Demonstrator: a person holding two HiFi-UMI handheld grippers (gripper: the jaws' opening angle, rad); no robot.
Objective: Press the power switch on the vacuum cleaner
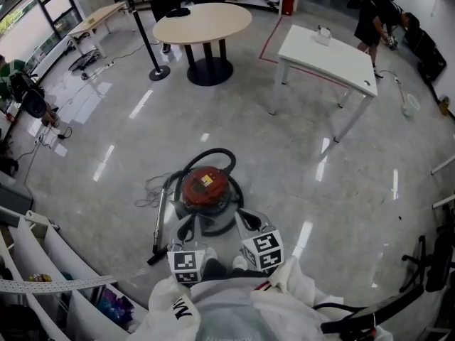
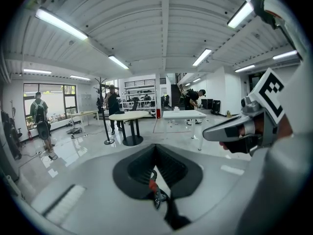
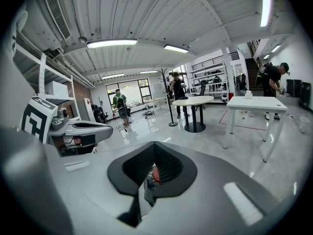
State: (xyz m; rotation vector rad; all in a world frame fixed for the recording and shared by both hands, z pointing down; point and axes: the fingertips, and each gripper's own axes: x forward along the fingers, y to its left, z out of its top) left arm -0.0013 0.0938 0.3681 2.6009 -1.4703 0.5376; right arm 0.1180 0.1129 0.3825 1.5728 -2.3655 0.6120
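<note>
On the glossy grey floor (image 1: 298,169), just ahead of the person, stands a canister vacuum cleaner (image 1: 206,189) with a red domed top. Its black hose (image 1: 213,153) arches over the far side, and a grey wand (image 1: 160,222) lies along its left. I cannot pick out the power switch on the top.

Both tools hang just short of the vacuum cleaner, on the near side, apart from it. The left hand-held gripper (image 1: 186,229) has its jaws pressed together with nothing pinched; through a slim gap in its own view only a bit of the red top shows beneath. The right hand-held gripper (image 1: 247,221) is likewise pressed together and empty.

Farther off stand a round wooden tabletop (image 1: 202,21) and a white tabletop (image 1: 327,55), with a person (image 1: 377,16) bending beyond it.
</note>
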